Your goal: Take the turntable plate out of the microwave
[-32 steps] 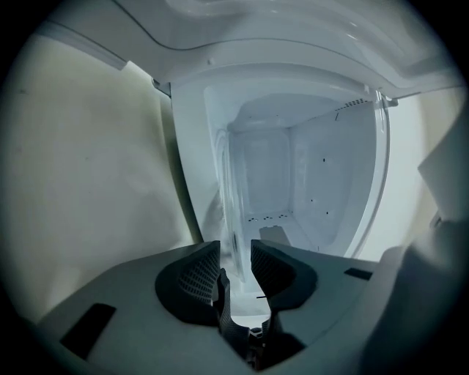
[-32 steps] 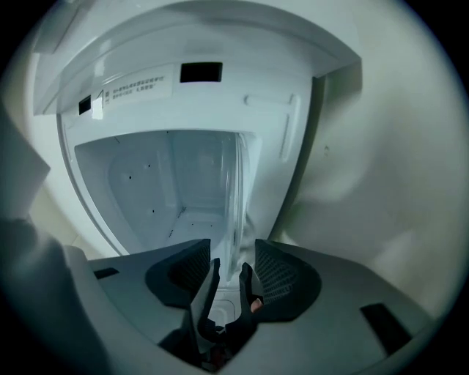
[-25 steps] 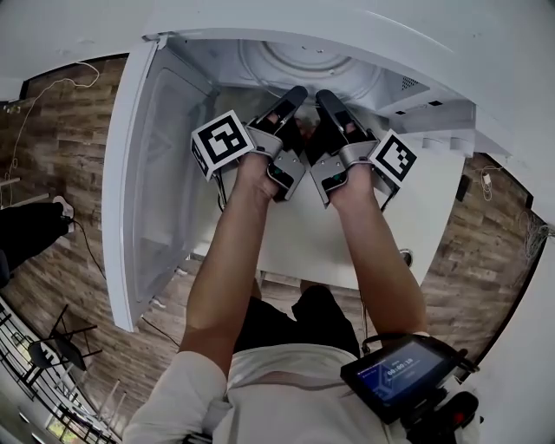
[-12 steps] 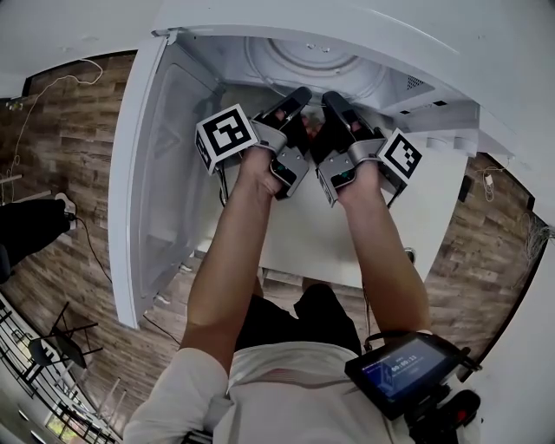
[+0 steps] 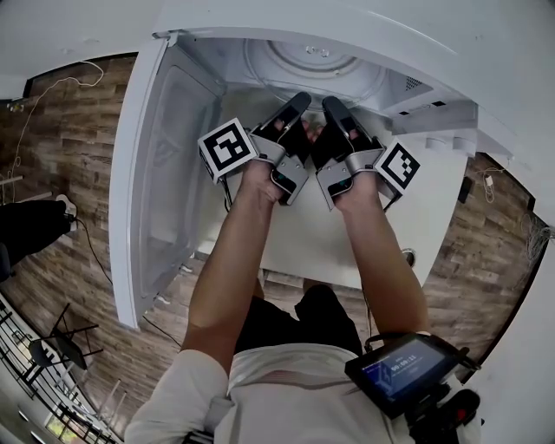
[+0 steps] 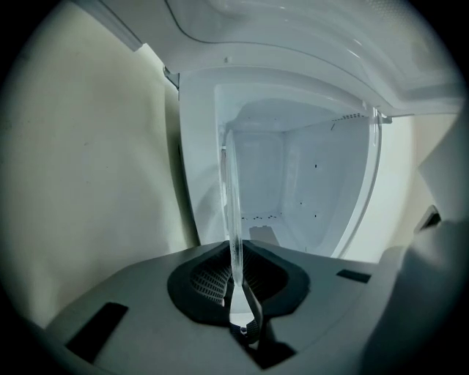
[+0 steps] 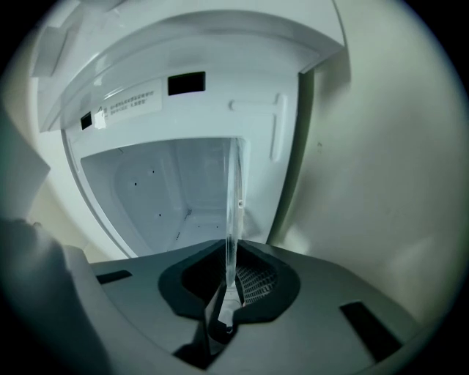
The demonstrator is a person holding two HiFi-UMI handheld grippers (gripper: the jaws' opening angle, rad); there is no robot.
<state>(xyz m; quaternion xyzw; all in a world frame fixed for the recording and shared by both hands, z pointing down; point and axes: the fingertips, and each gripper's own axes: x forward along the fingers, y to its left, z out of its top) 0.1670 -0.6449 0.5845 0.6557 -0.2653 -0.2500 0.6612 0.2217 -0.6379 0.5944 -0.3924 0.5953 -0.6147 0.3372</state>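
1. Side by side, the left gripper (image 5: 297,102) and the right gripper (image 5: 332,104) reach into the open white microwave (image 5: 286,24). Its door (image 5: 160,173) is swung wide to the left, and both hands sit where they were a second ago.
2. The left gripper's jaws stood well apart a second earlier and have just been closing. They now pinch the near rim of the clear round glass turntable plate (image 5: 303,62), seen edge-on (image 6: 233,205) between them.
3. The right gripper's jaws, also spread wide before, have just been closing too. They now nip the same rim (image 7: 233,212) just beside the left gripper.
4. The plate lies inside the cavity, in much the same spot as in the earlier frames. Whether it has lifted off the cavity floor cannot be told.
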